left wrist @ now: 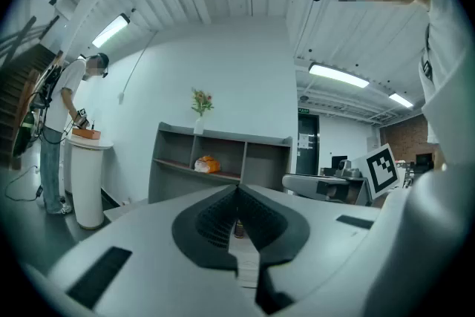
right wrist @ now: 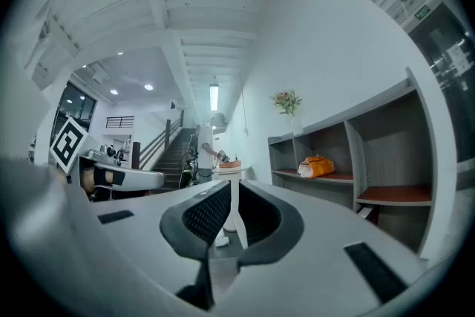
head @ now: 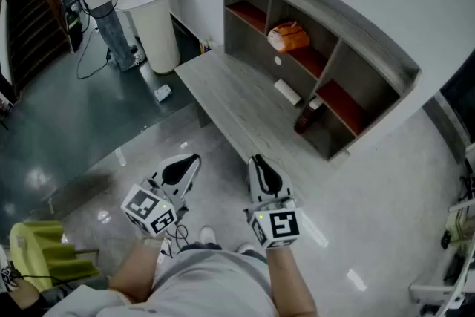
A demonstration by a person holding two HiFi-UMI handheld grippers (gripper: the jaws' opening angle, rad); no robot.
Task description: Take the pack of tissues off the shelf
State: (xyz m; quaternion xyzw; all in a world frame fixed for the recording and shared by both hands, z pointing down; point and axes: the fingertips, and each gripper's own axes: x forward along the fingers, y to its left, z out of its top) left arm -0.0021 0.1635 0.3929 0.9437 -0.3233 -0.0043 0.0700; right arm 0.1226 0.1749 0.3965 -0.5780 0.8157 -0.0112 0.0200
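Left gripper (head: 189, 162): you are holding it low by your body, jaws closed, empty.
Right gripper (head: 260, 165): jaws almost together on nothing; it is sitting nearer the target.
Desk (head: 230, 93): lying between you and the shelf (head: 349, 26).
Pack of tissues (head: 288, 36): lying in the shelf's middle compartment, ahead and slightly right, long axis along the board.

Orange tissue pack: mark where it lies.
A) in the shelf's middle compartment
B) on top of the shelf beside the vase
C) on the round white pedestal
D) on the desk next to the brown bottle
A: the head view shows the orange tissue pack lying on the floor of the middle compartment of the shelf, with an open compartment on either side.
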